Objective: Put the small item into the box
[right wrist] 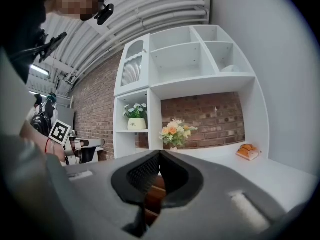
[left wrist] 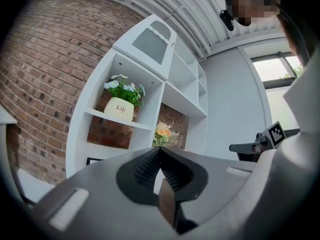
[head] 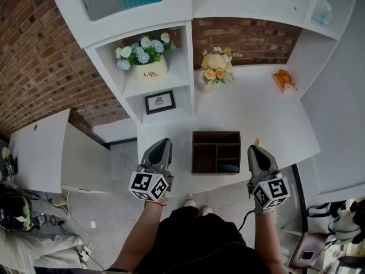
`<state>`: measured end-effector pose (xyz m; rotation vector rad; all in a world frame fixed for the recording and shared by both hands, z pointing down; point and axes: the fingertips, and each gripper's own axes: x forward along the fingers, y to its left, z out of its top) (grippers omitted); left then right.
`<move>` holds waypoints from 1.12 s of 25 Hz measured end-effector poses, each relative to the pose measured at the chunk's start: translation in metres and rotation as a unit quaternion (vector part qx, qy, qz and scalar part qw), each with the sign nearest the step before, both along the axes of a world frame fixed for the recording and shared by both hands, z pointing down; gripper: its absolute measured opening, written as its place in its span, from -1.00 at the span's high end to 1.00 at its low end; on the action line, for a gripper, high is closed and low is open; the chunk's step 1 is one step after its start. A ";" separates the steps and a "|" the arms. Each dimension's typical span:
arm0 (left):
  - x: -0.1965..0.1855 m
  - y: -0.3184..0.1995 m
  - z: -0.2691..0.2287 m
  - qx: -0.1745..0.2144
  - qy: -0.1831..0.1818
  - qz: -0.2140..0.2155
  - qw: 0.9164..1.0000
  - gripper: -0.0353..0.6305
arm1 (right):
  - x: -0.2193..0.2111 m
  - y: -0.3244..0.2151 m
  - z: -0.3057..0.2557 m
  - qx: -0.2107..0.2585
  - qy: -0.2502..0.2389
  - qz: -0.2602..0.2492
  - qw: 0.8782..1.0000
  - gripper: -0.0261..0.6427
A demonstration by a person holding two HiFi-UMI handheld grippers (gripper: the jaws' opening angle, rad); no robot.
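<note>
The left gripper (head: pixel 163 143) hovers at the near edge of the white surface (head: pixel 268 119), just left of the box, and its own view shows the ribbed dark jaws brought together at the tips with nothing between them. Behind it, on the white shelf unit, stand a glossy cream pot of blue and white flowers (head: pixel 149 67) and, one shelf lower, a small black-framed picture (head: pixel 159 102). In the middle sits the box (head: pixel 203 153), dark brown and wood-like, square-cornered, with one large compartment on its left and smaller ones on its right. A small blue item (head: pixel 228 167), rounded and smooth-looking, lies in the near right compartment, so the task reads as done or all but done: the item is inside, neither gripper carries anything, and what may be left is only to draw back (a thin yellow thing just beyond the right gripper's tip is too small to name, and I cannot tell whether it belongs to the task). Further back on the surface a vase of peach and cream flowers (head: pixel 215 67) stands against the rough red brick. The right gripper (head: pixel 254 149) hangs just right of the box, jaws likewise closed on nothing, with the box's brown wall showing below their tips. Far right, an orange object (head: pixel 283 80) rests well apart from everything.
</note>
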<state>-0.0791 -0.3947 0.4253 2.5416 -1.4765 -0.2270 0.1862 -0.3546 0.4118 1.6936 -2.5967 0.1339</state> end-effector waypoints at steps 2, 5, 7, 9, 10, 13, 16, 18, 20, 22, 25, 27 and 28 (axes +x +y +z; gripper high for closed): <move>-0.001 0.000 -0.003 0.003 0.002 -0.002 1.000 0.88 | 0.000 0.000 -0.004 0.004 0.001 -0.001 1.000 0.91; -0.001 0.001 -0.006 0.007 0.003 -0.003 1.000 0.89 | 0.000 0.000 -0.007 0.007 -0.001 -0.003 1.000 0.91; -0.001 0.002 -0.007 0.008 0.003 -0.003 1.000 0.89 | -0.001 -0.001 -0.009 0.008 -0.003 -0.005 1.000 0.91; -0.001 0.002 -0.009 0.009 0.003 -0.003 1.000 0.89 | -0.002 -0.001 -0.011 0.010 -0.005 -0.006 1.000 0.91; -0.002 0.002 -0.009 0.010 0.003 -0.004 1.000 0.89 | -0.002 -0.001 -0.011 0.010 -0.006 -0.007 1.000 0.91; -0.003 0.002 -0.009 0.010 0.003 -0.005 1.000 0.88 | -0.003 -0.002 -0.011 0.010 -0.008 -0.009 1.000 0.91; -0.005 0.003 -0.009 0.010 0.004 -0.007 1.000 0.89 | -0.005 -0.003 -0.012 0.010 -0.008 -0.012 1.000 0.91; -0.006 0.003 -0.010 0.010 0.005 -0.009 1.000 0.89 | -0.007 -0.004 -0.012 0.010 -0.009 -0.015 1.000 0.91; -0.008 0.003 -0.010 0.011 0.005 -0.011 1.000 0.88 | -0.009 -0.005 -0.013 0.011 -0.009 -0.018 1.000 0.91; -0.010 0.002 -0.010 0.011 0.005 -0.013 1.000 0.89 | -0.011 -0.006 -0.013 0.010 -0.009 -0.020 1.000 0.91; -0.013 0.001 -0.011 0.011 0.007 -0.016 1.000 0.89 | -0.013 -0.007 -0.012 0.008 -0.009 -0.023 1.000 0.91; -0.013 0.001 -0.012 0.011 0.009 -0.017 1.000 0.89 | -0.013 -0.007 -0.010 0.007 -0.008 -0.024 1.000 0.91; -0.013 0.001 -0.012 0.011 0.009 -0.017 1.000 0.88 | -0.013 -0.007 -0.009 0.006 -0.009 -0.024 1.000 0.91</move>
